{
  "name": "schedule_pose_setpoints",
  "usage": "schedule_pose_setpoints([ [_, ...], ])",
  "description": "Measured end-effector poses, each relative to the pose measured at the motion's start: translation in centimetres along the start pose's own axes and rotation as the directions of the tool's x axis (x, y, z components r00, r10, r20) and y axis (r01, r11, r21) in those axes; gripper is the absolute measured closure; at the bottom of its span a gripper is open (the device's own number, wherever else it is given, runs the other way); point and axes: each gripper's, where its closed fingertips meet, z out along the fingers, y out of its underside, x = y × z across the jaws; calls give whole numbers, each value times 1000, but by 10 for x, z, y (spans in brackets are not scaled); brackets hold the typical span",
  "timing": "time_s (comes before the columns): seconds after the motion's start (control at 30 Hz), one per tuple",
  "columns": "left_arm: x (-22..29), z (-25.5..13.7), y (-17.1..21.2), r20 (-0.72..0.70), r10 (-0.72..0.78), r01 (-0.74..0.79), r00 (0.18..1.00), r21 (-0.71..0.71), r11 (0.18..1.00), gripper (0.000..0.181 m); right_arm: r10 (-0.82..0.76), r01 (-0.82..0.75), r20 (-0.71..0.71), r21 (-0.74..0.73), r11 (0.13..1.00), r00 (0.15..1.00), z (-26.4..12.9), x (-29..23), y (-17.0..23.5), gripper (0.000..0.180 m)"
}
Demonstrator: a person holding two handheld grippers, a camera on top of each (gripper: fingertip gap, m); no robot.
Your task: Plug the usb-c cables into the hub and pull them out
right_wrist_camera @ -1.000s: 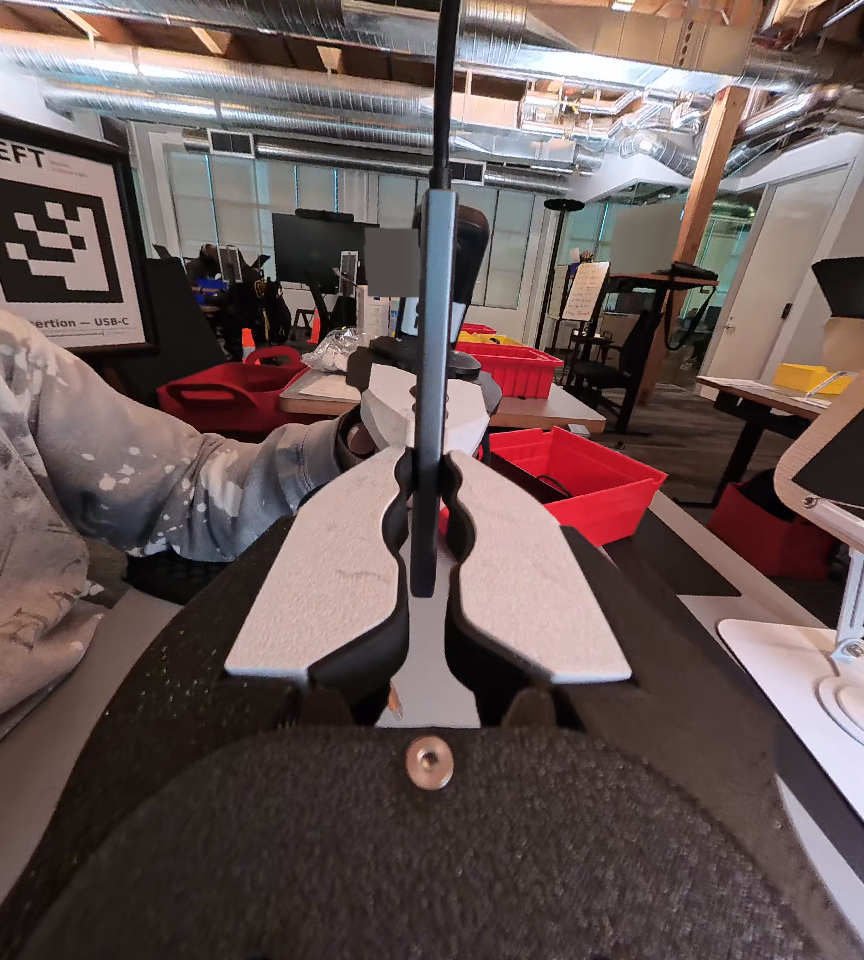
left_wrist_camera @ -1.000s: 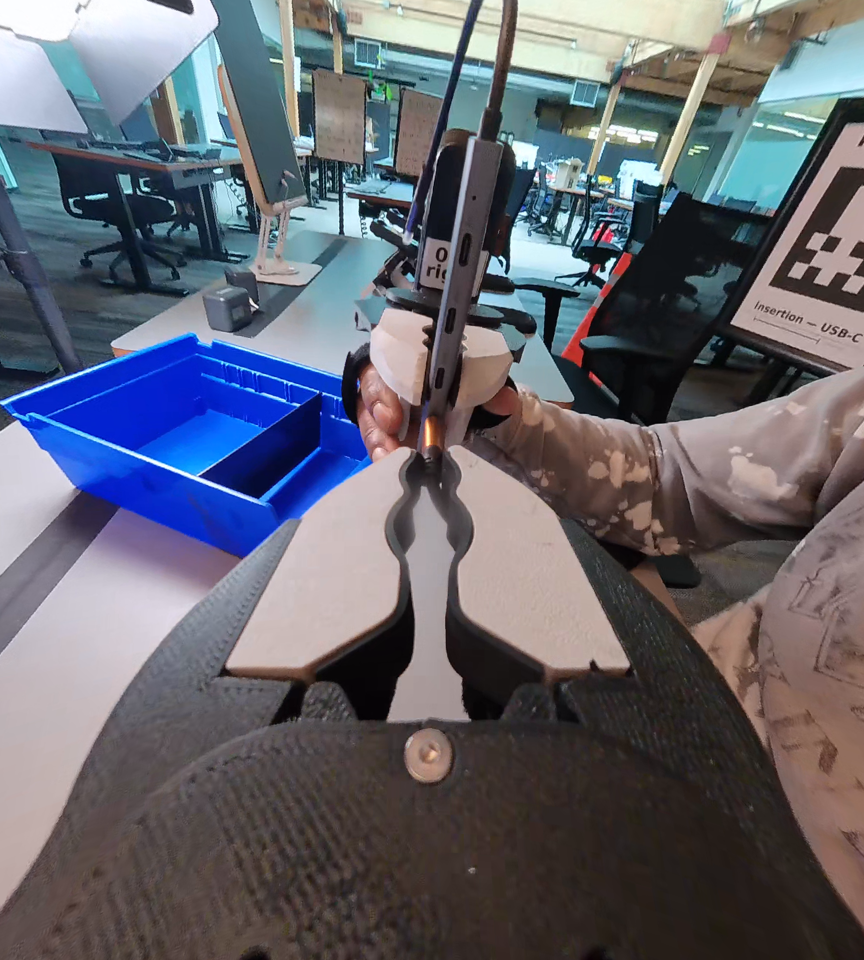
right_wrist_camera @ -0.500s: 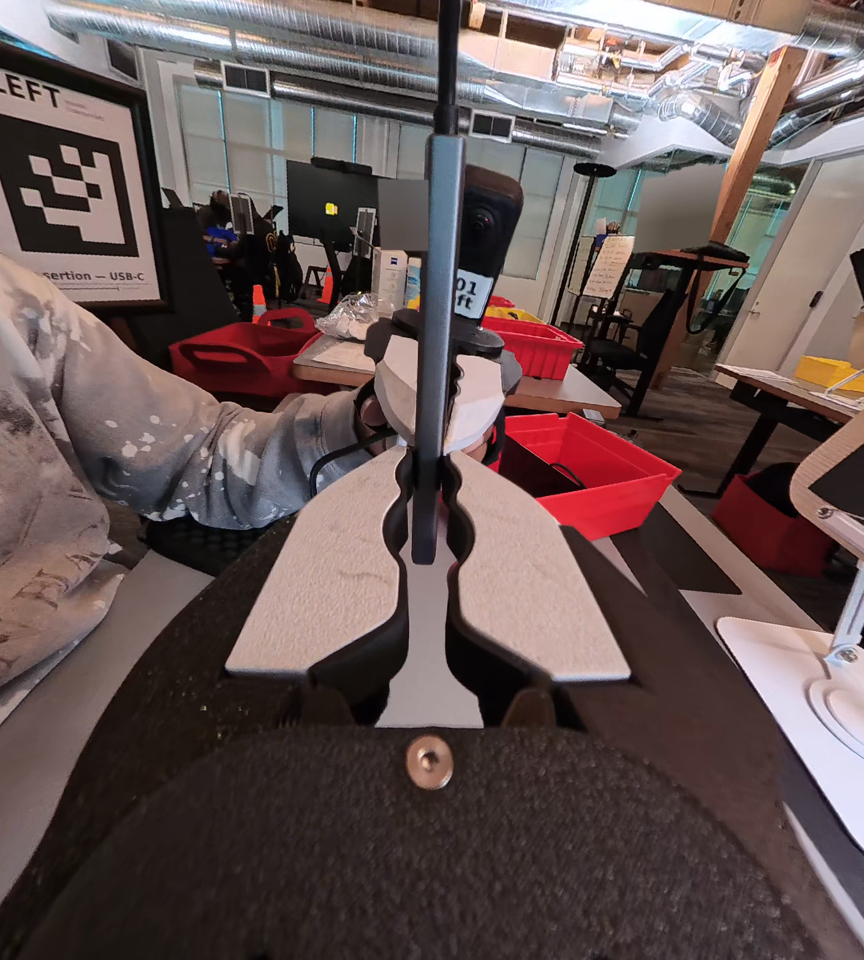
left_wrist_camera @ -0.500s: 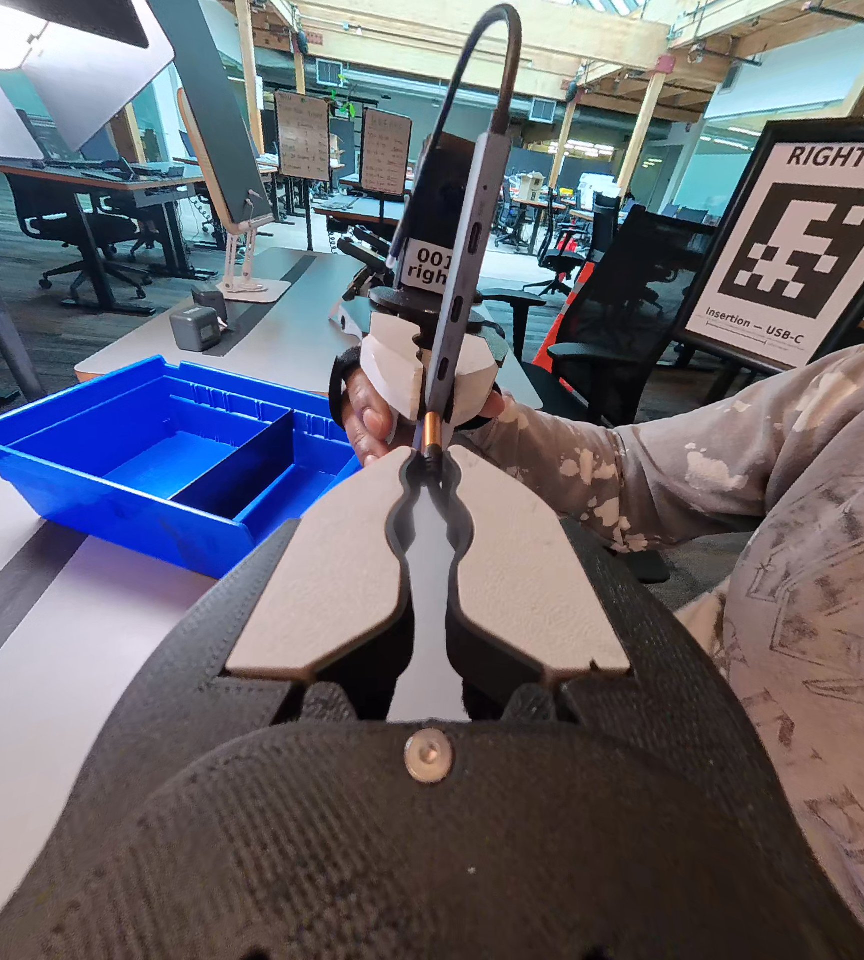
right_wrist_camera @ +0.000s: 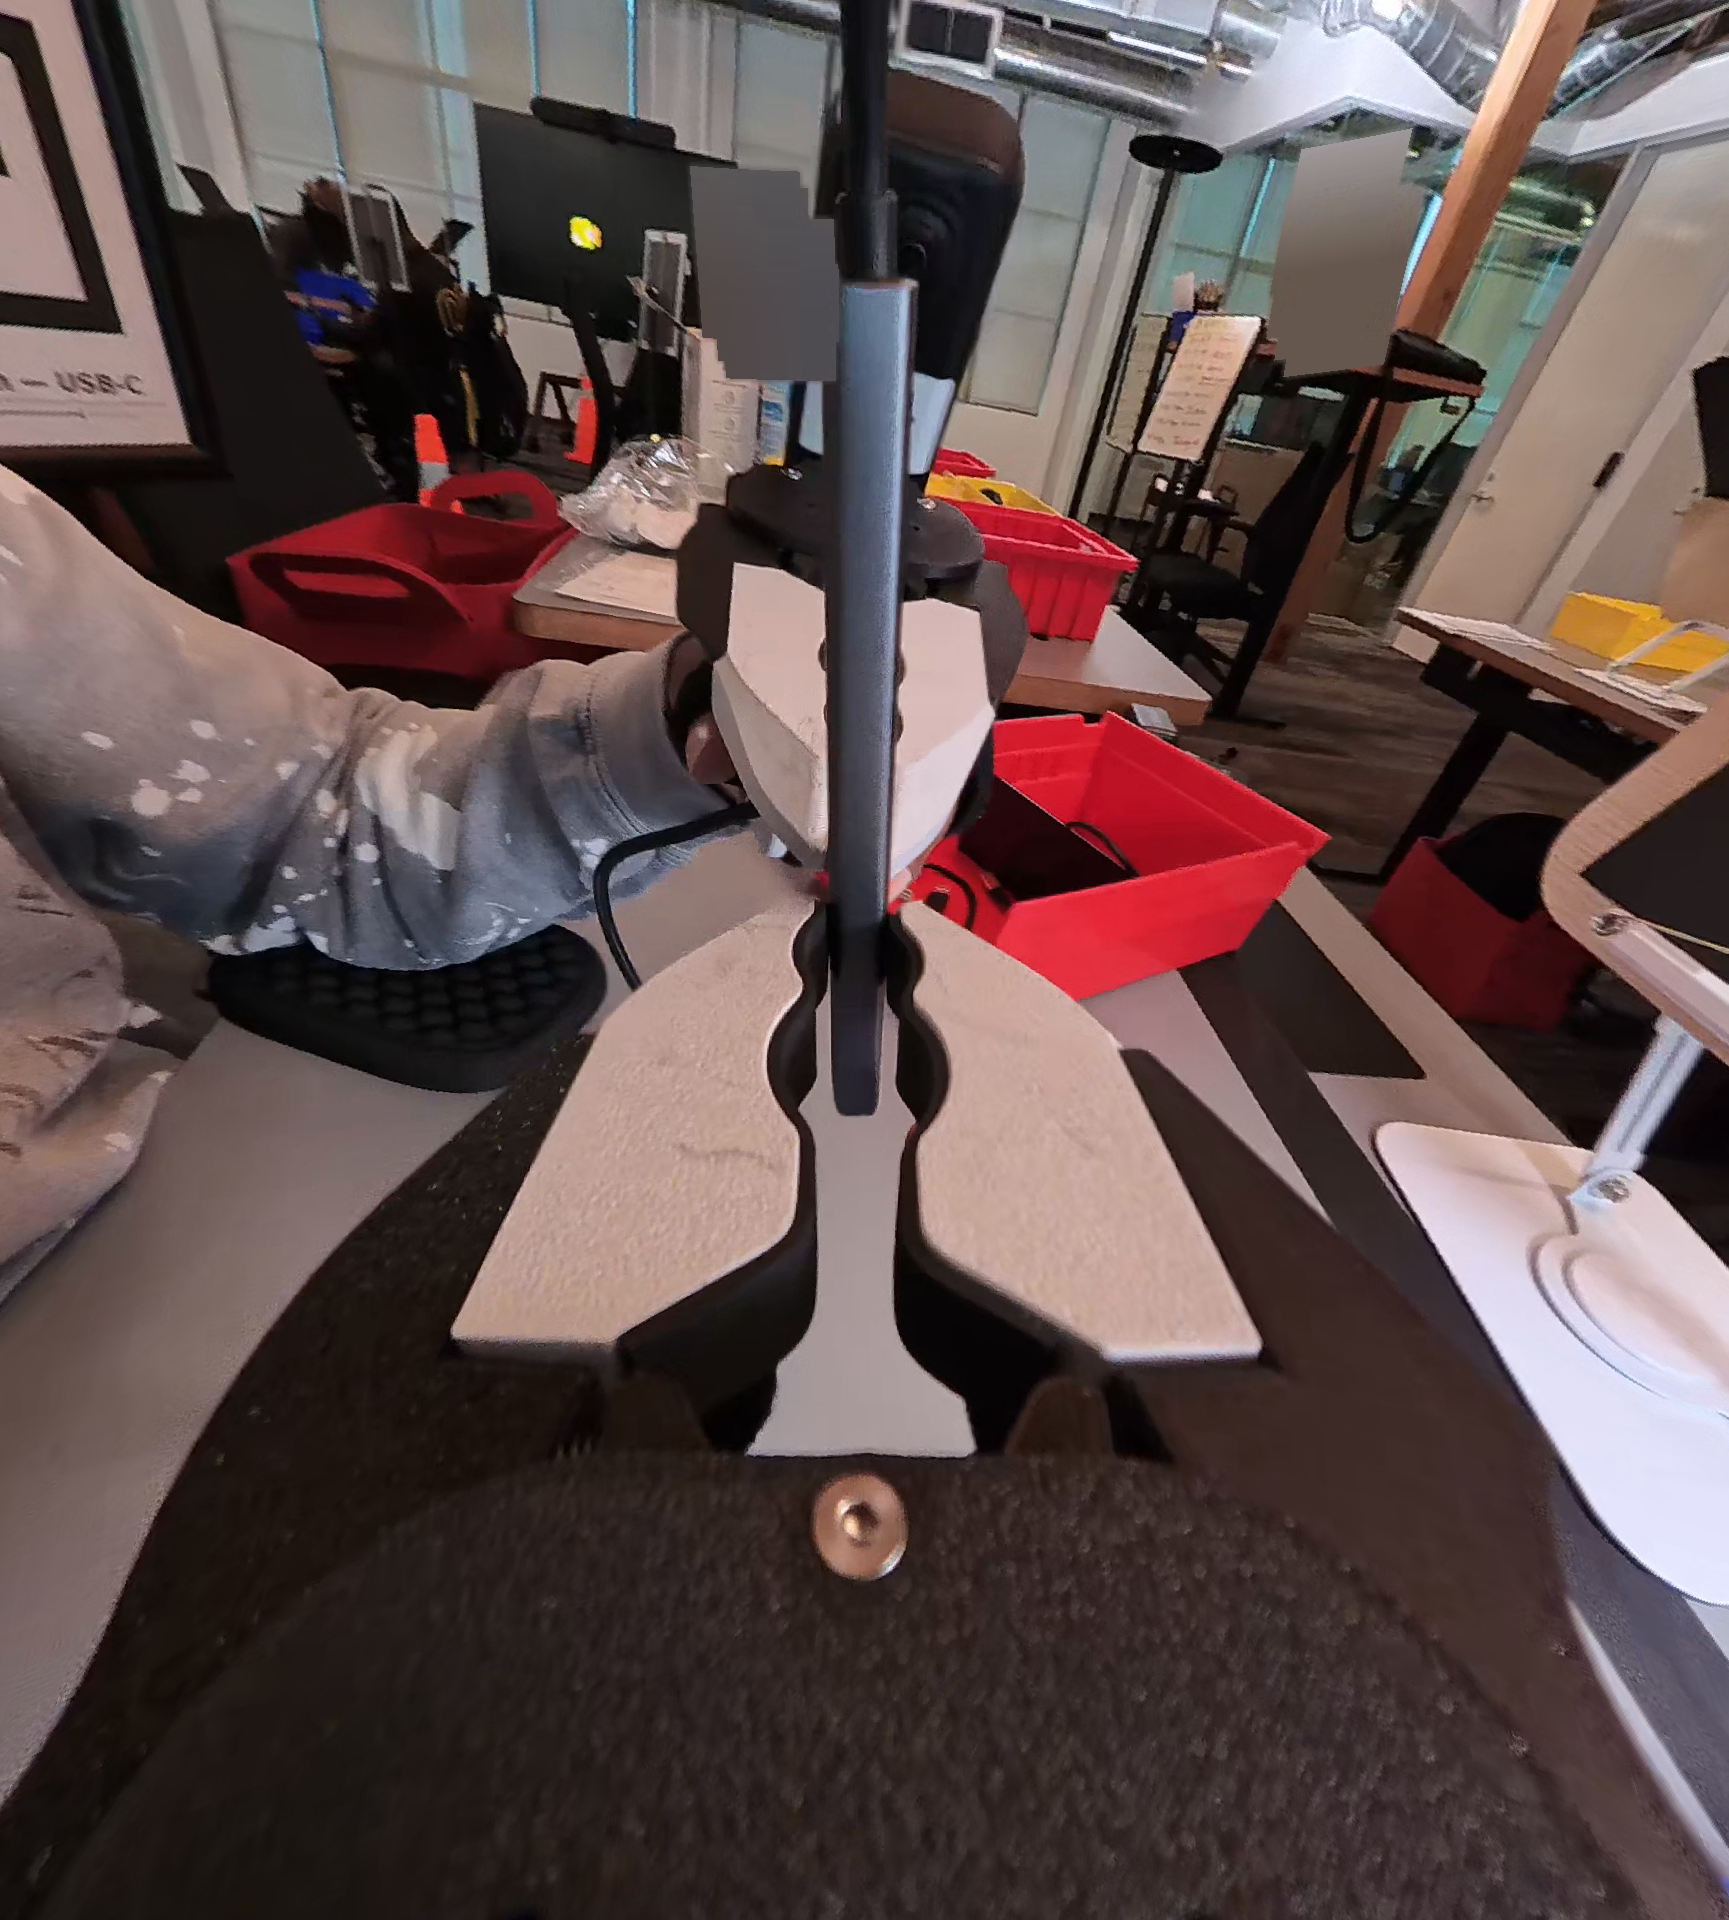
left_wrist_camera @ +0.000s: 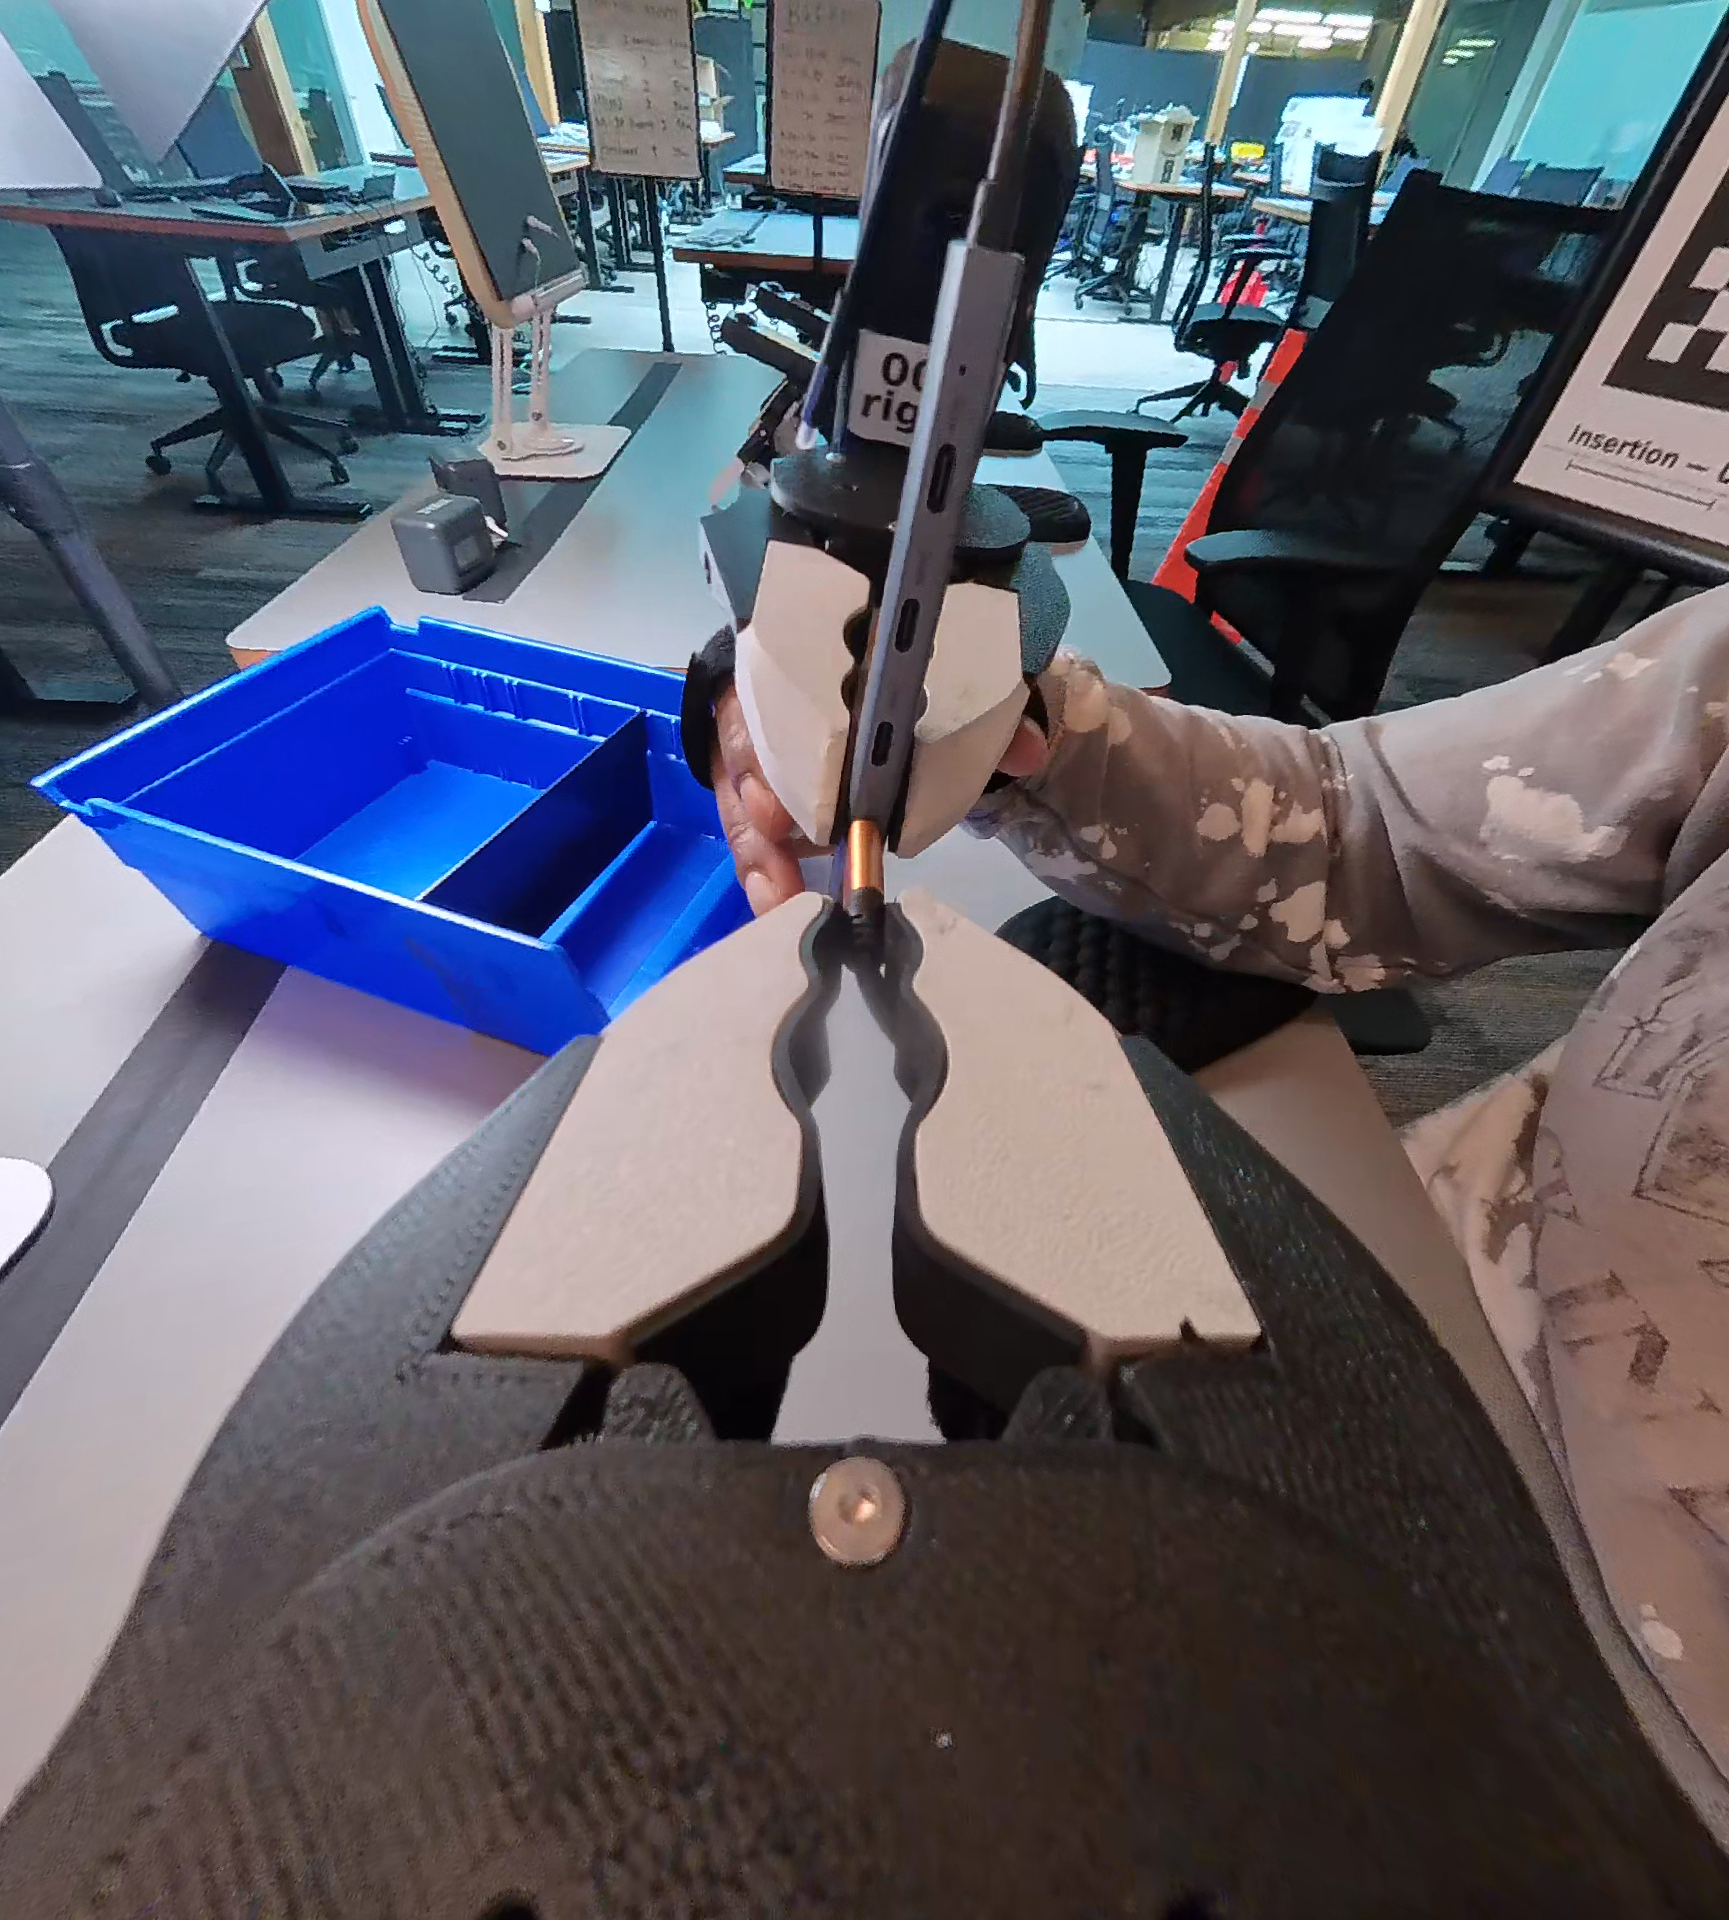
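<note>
I've pulled the hub point(right_wrist_camera: 865, 727) closer; my right tool point(right_wrist_camera: 858, 951) clamps it, my left tool point(left_wrist_camera: 862, 912) pinches the copper-tipped plug point(left_wrist_camera: 861, 854) beneath; labels skipped.

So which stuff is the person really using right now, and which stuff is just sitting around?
Used for the job:
- left gripper, shut on the usb-c cable plug
- right gripper, shut on the grey hub

Just lying about:
- blue bin, nothing visible in it
- red bin
- small grey box
- black ribbed pad
</note>
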Motion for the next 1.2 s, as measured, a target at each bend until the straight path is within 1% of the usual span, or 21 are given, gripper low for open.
schedule_pose_setpoints([
  [0.17,-6,-6,9,38,21,-19,999,-68,998,173,-47,44,-45,-70,997,998,0,3,6,163],
  [0.23,-8,-3,14,58,29,-23,998,-102,995,173,-69,64,-64,-88,994,996,3,4,8,164],
  [0.27,-8,-1,17,65,30,-22,997,-115,993,173,-79,71,-78,-105,992,994,4,6,10,168],
  [0.37,-13,2,21,88,10,2,996,-135,991,173,-86,72,-95,-142,987,992,5,9,17,168],
  [0.67,-18,1,21,100,-57,69,993,-118,991,173,-24,12,-104,-112,994,994,7,16,21,168],
  [0.9,-27,2,23,151,-148,167,977,-117,979,173,-29,4,-175,-144,990,984,9,28,28,163],
  [1.03,-26,3,24,156,-133,154,979,-131,979,173,-28,8,-142,-145,989,990,10,23,30,167],
  [1.13,-21,1,18,126,-128,141,984,-102,985,172,-26,10,-105,-148,989,994,8,17,29,168],
  [1.2,-21,-9,8,130,-111,120,985,-60,991,163,-24,10,-92,-147,989,995,6,15,28,169],
])
